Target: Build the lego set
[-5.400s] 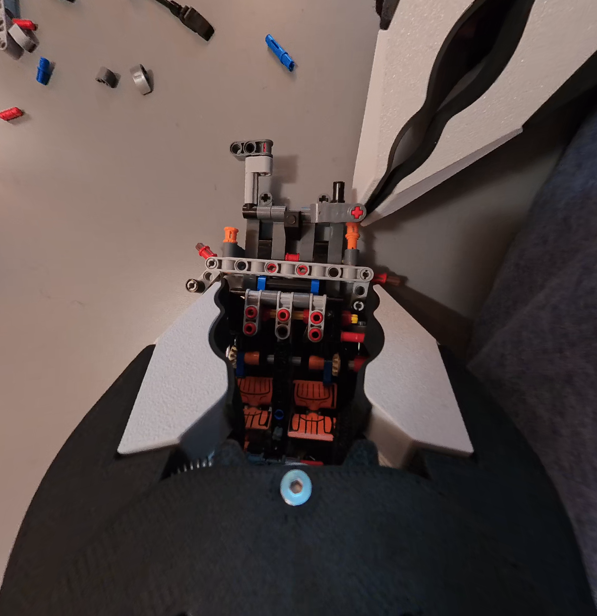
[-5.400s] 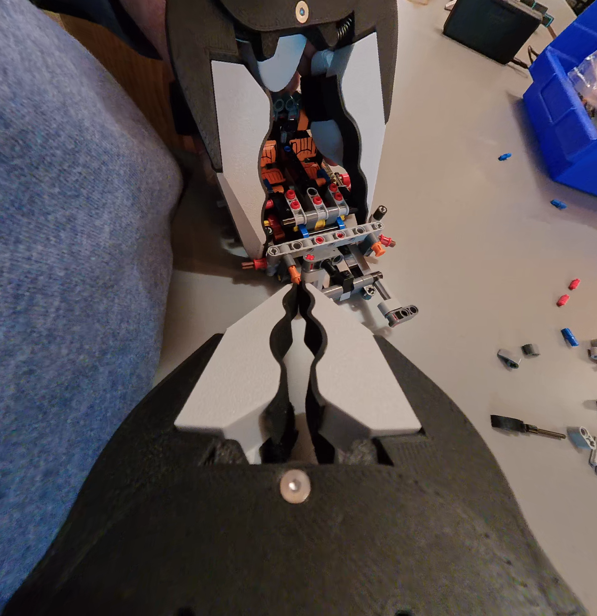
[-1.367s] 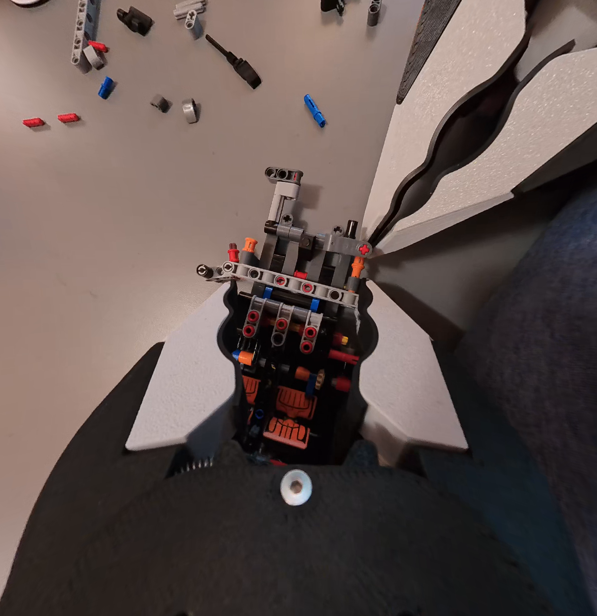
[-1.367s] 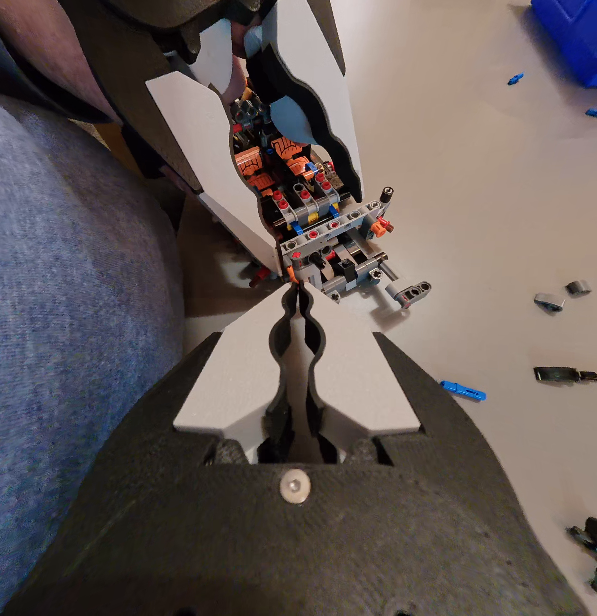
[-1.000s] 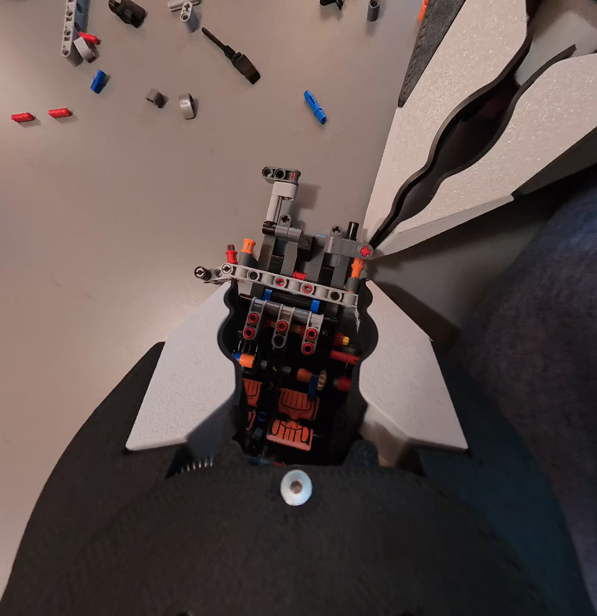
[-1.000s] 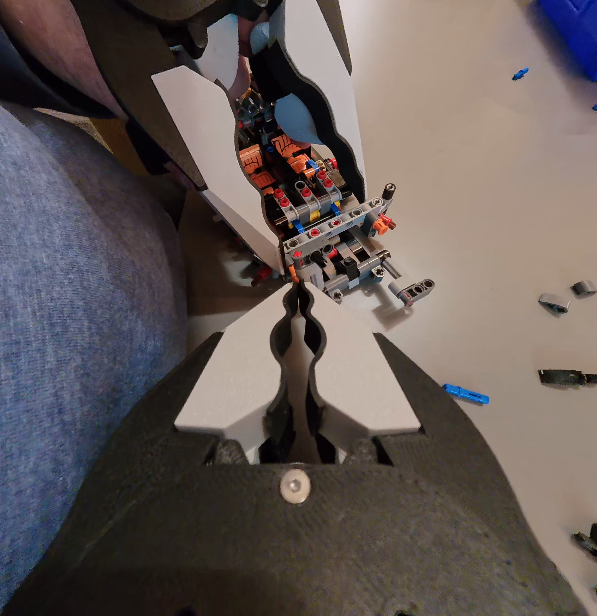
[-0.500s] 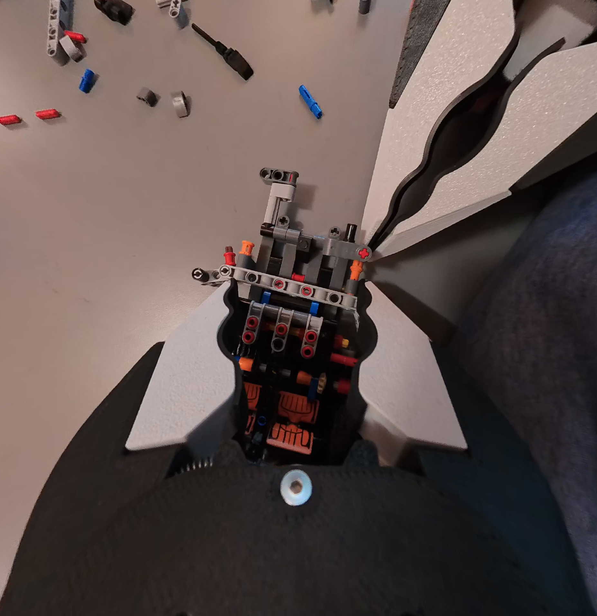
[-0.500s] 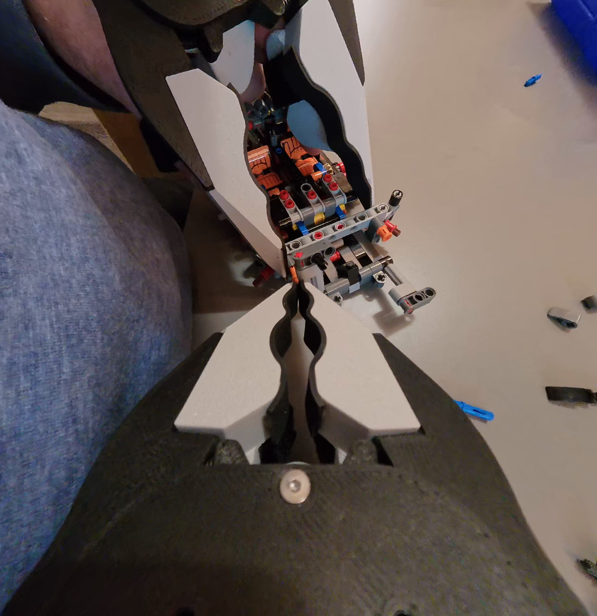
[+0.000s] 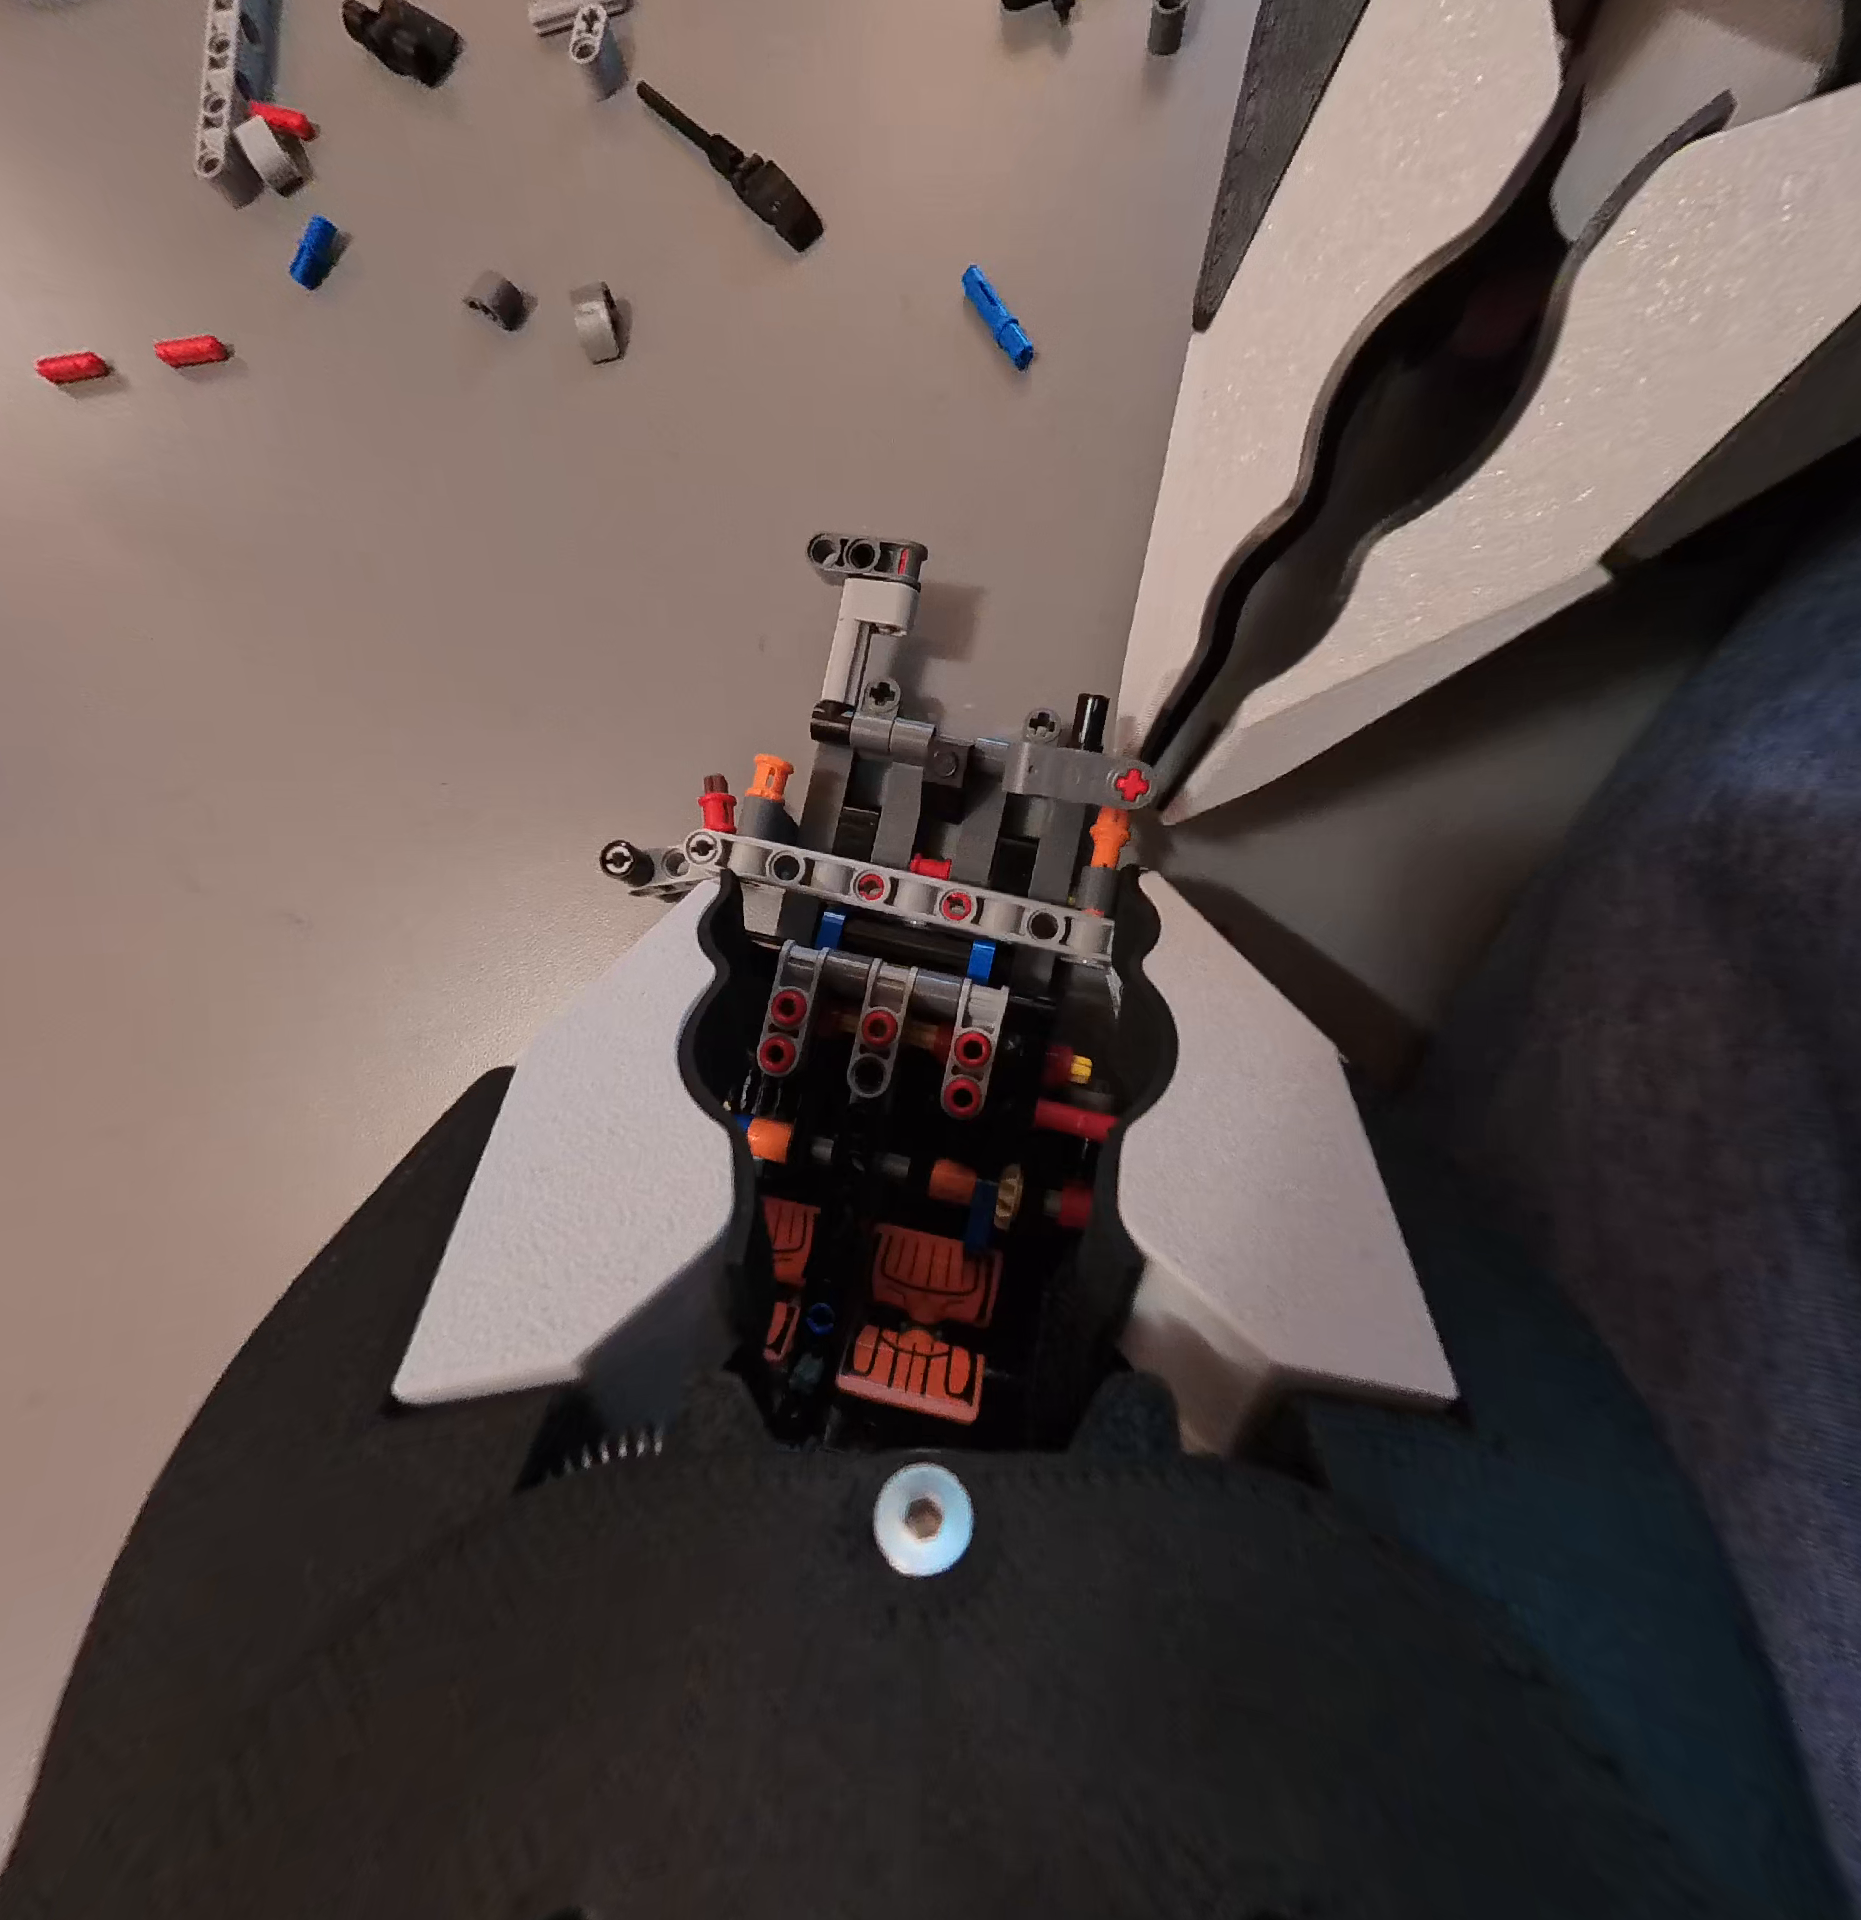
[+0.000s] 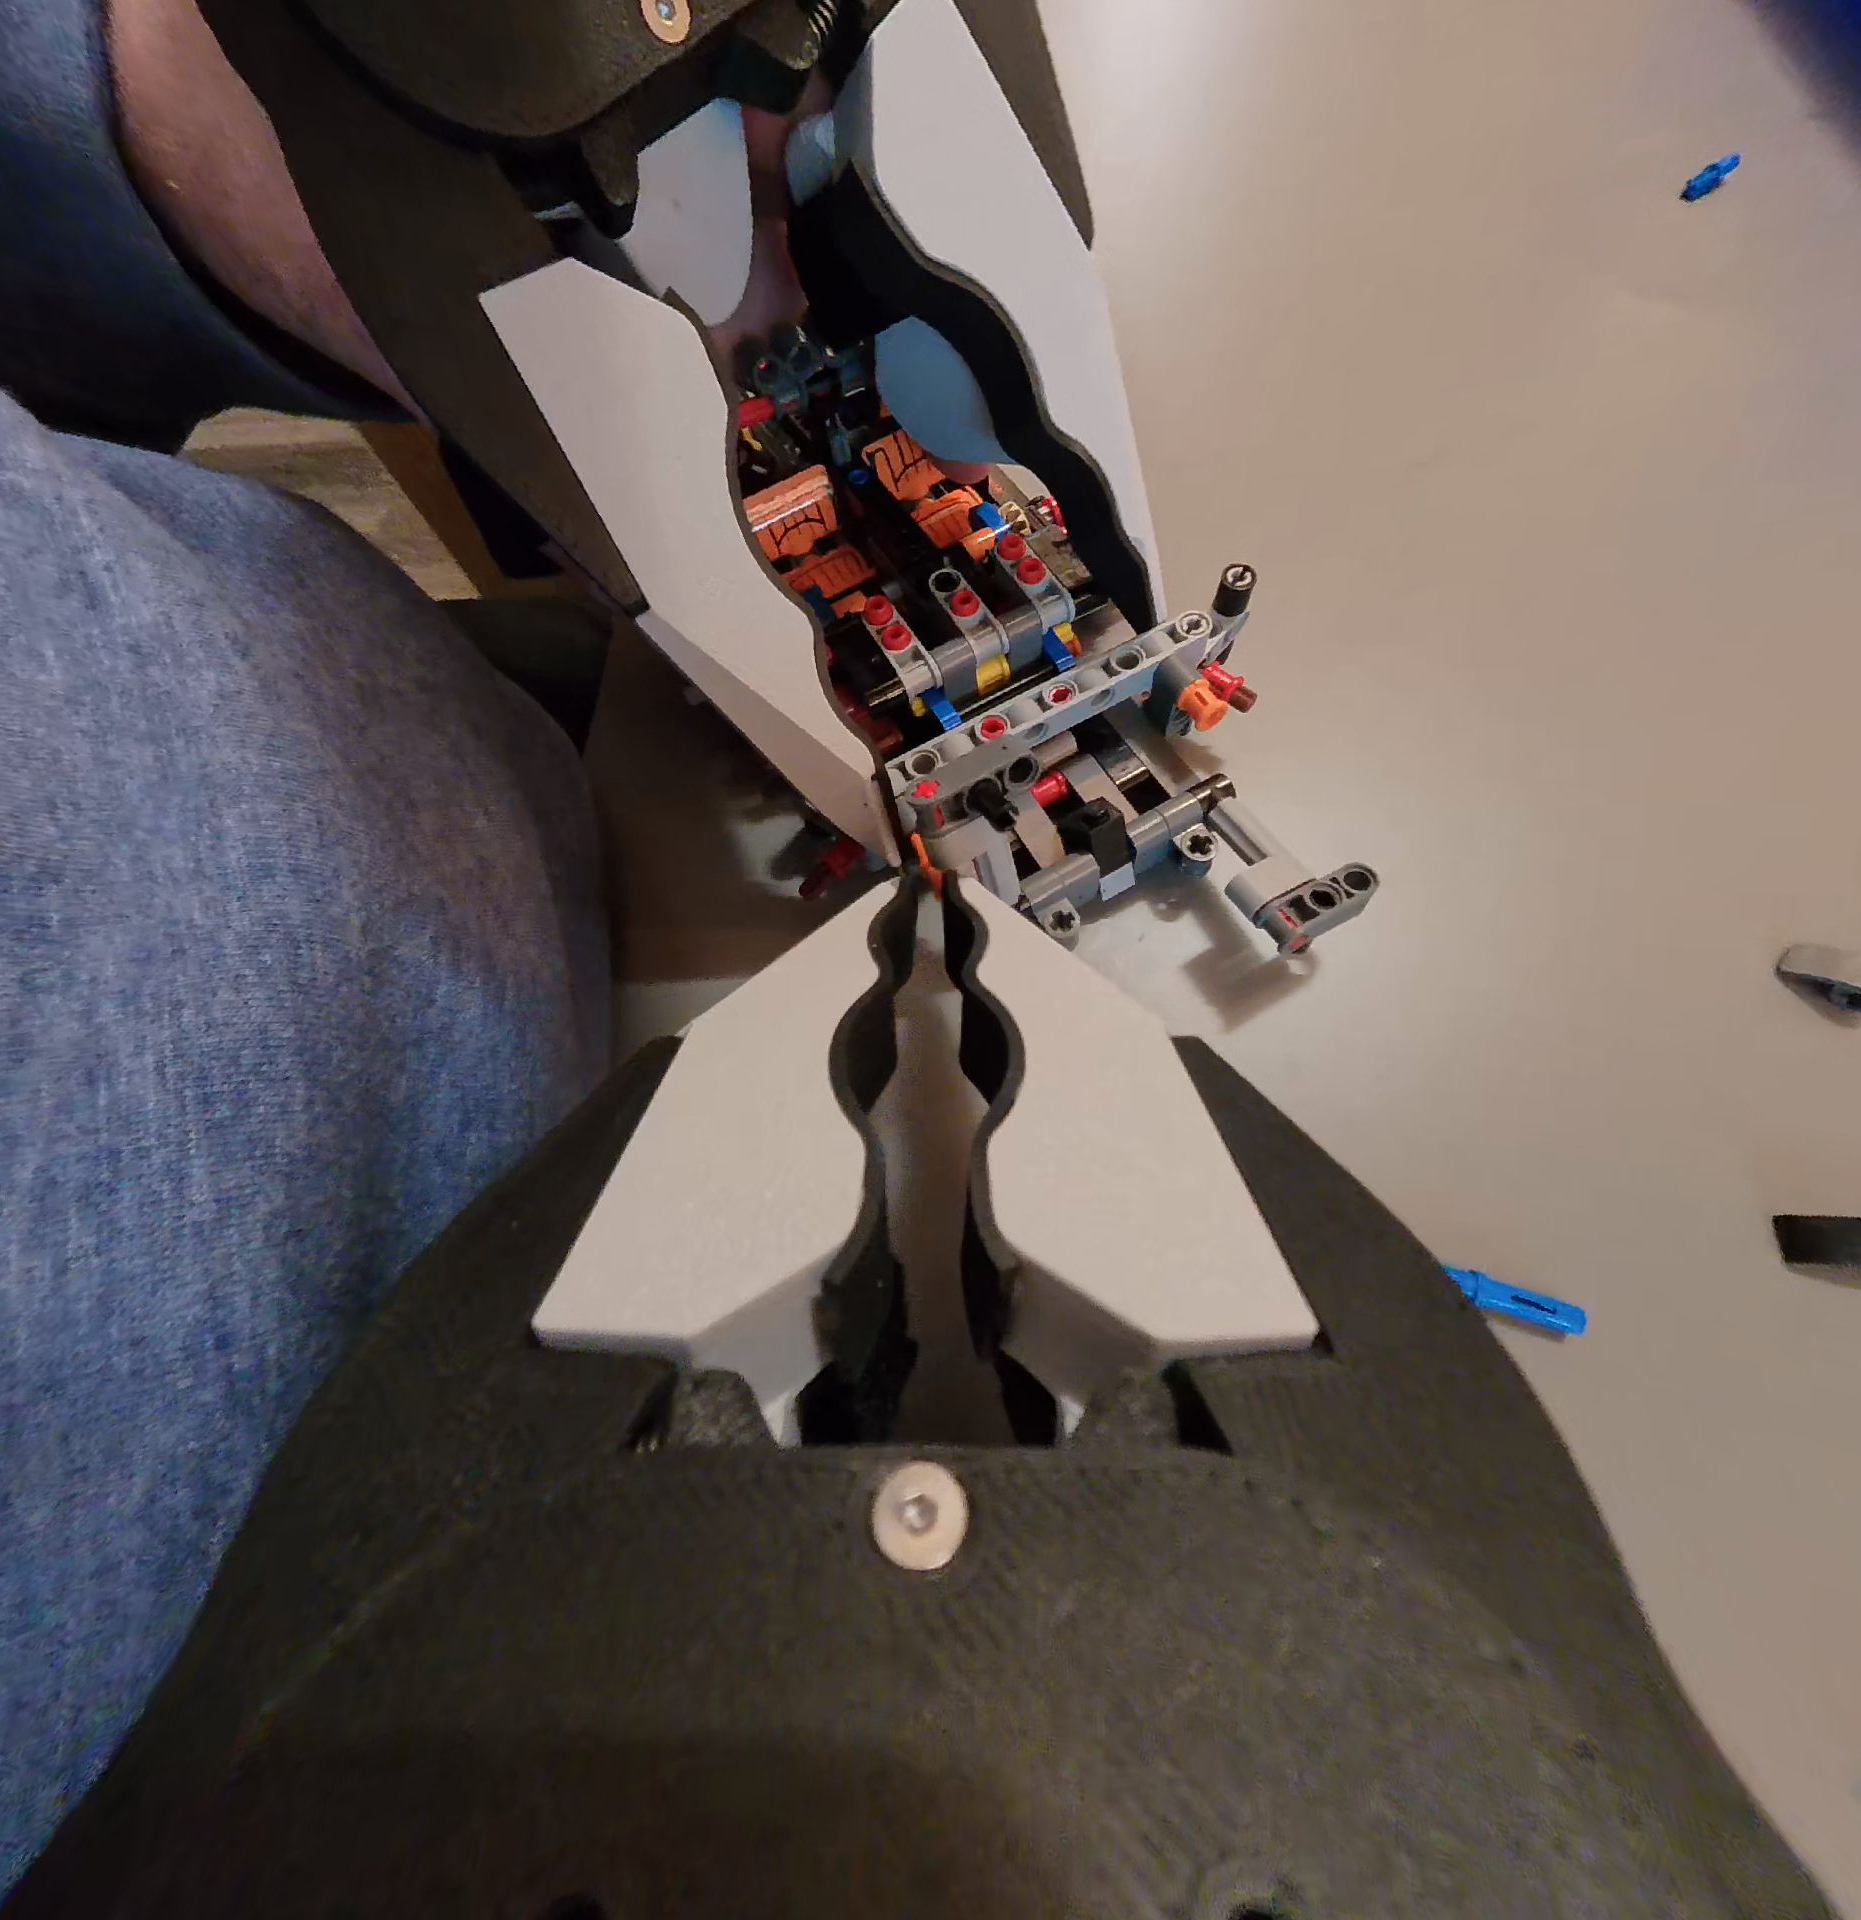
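The part-built lego model [image 9: 905, 1039], grey and black with red, blue and orange pins and orange seats, sits between the fingers of my left gripper [image 9: 926, 904], which is shut on its sides. Its front end with a grey arm [image 9: 869, 603] sticks out over the table. My right gripper [image 10: 921, 883] is shut, and its tips touch the model's near corner by an orange pin [image 10: 934, 881]. I cannot tell whether they pinch the pin. The right gripper also shows in the left wrist view [image 9: 1154, 800], next to a red-tipped grey beam [image 9: 1082, 774]. The model also shows in the right wrist view [image 10: 1009, 675].
Loose parts lie on the beige table: a blue pin [image 9: 997, 317], a black axle piece [image 9: 739, 171], two grey bushes [image 9: 552, 312], two red pins [image 9: 131, 358], a grey beam [image 9: 219, 94]. The right view shows a blue pin [image 10: 1518, 1311]. A person's blue-grey clothing [image 10: 230, 935] is close alongside.
The left gripper and the model have shifted and tilted slightly. The right gripper's shut tips stay at the same corner of the model. Neither grip has changed.
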Demonstrator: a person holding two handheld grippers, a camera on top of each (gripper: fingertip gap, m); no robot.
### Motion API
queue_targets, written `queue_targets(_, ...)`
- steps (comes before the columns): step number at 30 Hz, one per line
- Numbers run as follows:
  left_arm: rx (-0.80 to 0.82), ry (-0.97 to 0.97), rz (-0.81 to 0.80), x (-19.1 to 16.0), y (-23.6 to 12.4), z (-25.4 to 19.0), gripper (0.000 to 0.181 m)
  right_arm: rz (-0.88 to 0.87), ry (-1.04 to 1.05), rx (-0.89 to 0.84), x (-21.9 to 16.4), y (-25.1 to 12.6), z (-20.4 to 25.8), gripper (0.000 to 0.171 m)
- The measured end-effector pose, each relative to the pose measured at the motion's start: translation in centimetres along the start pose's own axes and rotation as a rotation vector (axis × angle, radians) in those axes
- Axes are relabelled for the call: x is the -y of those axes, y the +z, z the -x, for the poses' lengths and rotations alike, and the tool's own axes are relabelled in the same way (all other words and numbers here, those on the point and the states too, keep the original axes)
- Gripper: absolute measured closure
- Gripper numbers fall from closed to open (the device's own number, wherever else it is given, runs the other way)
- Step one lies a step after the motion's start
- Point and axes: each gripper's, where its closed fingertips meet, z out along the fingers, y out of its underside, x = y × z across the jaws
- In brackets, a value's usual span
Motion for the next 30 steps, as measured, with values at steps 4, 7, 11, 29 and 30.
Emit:
queue_targets(4, -0.004, 0.006, -0.007, 0.0, 0.0, 0.0, 0.112, 0.000, 0.002, -0.009, 0.0, 0.0, 0.1, 0.169)
queue_targets(7, -0.006, 0.010, -0.012, 0.0, 0.0, 0.0, 0.112, -0.003, 0.006, -0.022, 0.2, 0.1, -0.1, 0.171)
queue_targets(11, -0.007, 0.006, -0.018, -0.1, -0.1, 0.1, 0.112, -0.004, -0.026, -0.036, 0.2, 0.2, 0.0, 0.171)
queue_targets(29, -0.017, -0.003, -0.026, 0.0, 0.0, 0.7, 0.113, -0.039, -0.055, 0.105, 0.7, -0.2, 2.2, 0.171)
queue_targets(30, -0.012, 0.001, -0.027, 0.0, 0.0, 0.7, 0.113, -0.051, -0.025, 0.069, 0.6, -0.6, 1.5, 0.171)
